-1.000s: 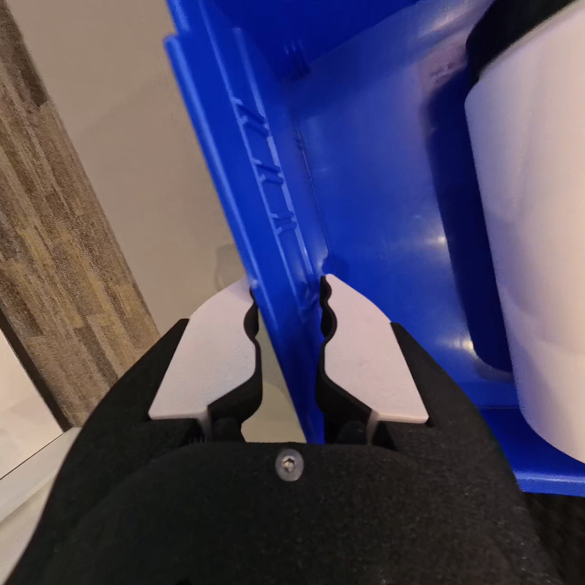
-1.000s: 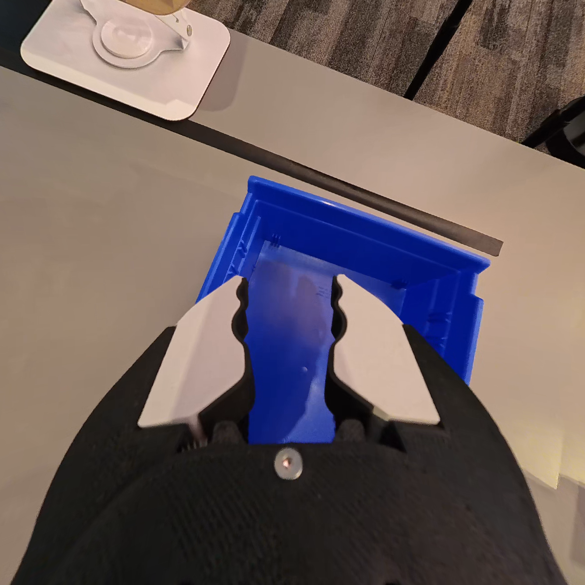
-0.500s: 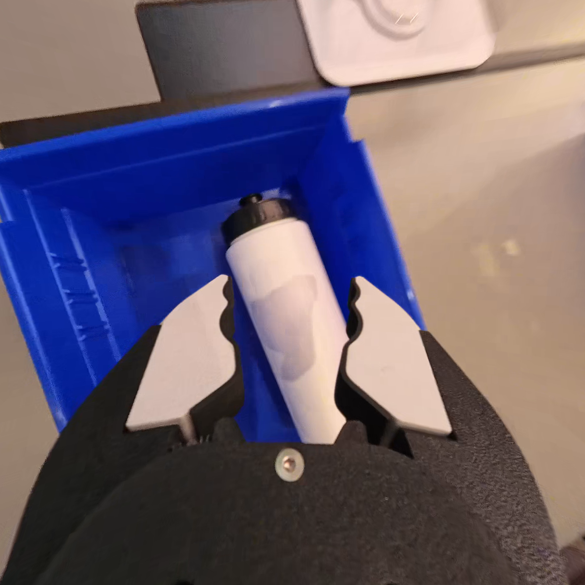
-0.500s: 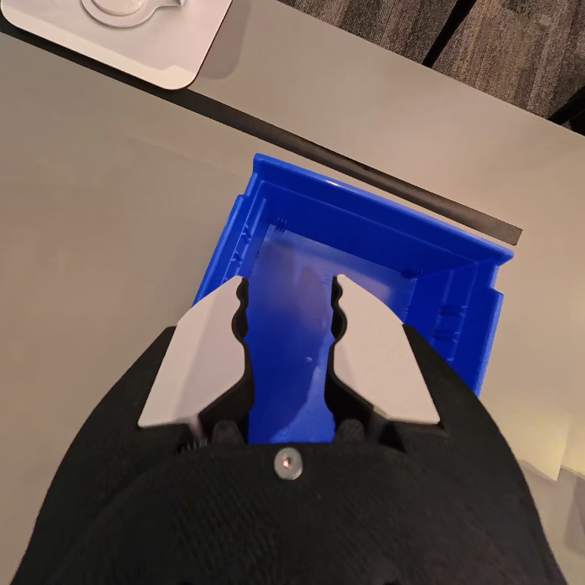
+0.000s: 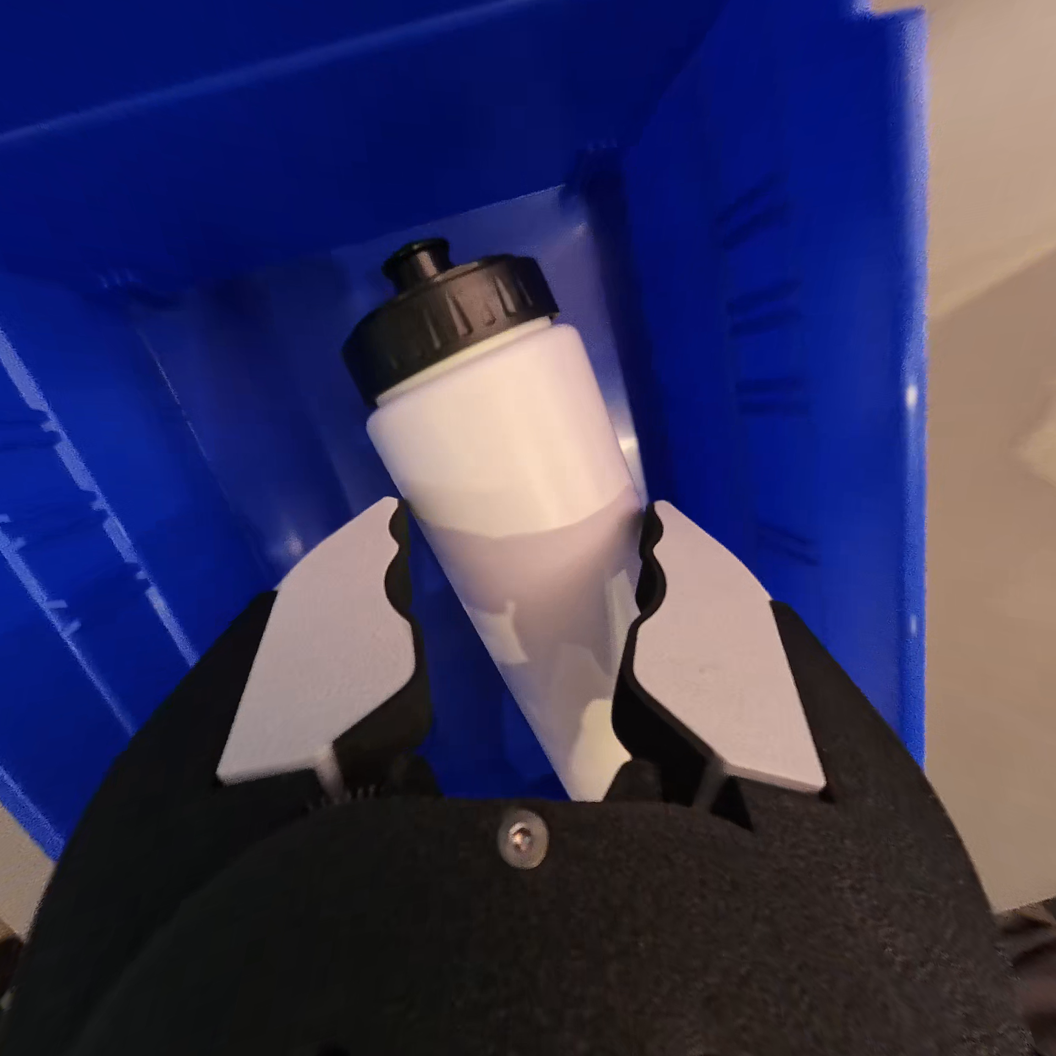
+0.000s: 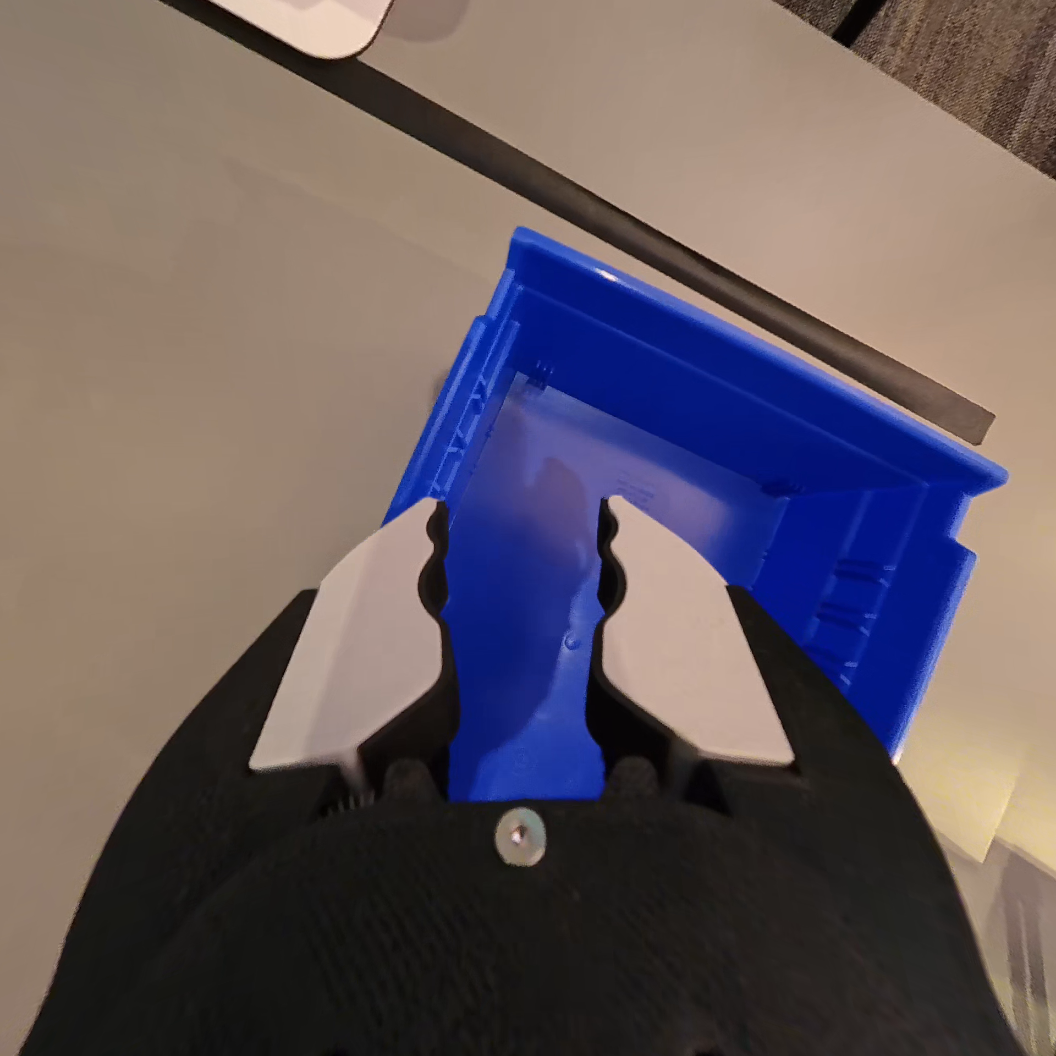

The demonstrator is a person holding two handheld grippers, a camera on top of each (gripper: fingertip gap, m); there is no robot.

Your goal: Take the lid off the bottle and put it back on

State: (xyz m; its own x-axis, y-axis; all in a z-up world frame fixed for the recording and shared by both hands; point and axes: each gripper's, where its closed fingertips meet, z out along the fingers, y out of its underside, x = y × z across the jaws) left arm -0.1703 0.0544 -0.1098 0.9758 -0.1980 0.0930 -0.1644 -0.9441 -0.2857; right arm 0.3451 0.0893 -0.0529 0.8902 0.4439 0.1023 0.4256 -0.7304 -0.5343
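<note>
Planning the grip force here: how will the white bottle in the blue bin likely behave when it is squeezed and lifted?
The white bottle looks like smooth, round plastic, so it may slip or roll. Its translucent wall probably flexes under a squeeze. The ribbed black lid should offer better purchase.

L gripper (image 5: pixel 523 517) sits w/ fingers spread, straddling the lower part of a white bottle (image 5: pixel 503 451). Bottle lies inside a blue bin (image 5: pixel 771 343), near its right wall, top end pointing away from the cam. Black ribbed lid (image 5: pixel 451 326) w/ spout is on the bottle. Right finger (image 5: pixel 703 628) is at the bottle's side, contact unclear; left finger (image 5: pixel 337 628) stands apart from it. Beige tabletop (image 5: pixel 994 286) shows right of the bin.
</note>
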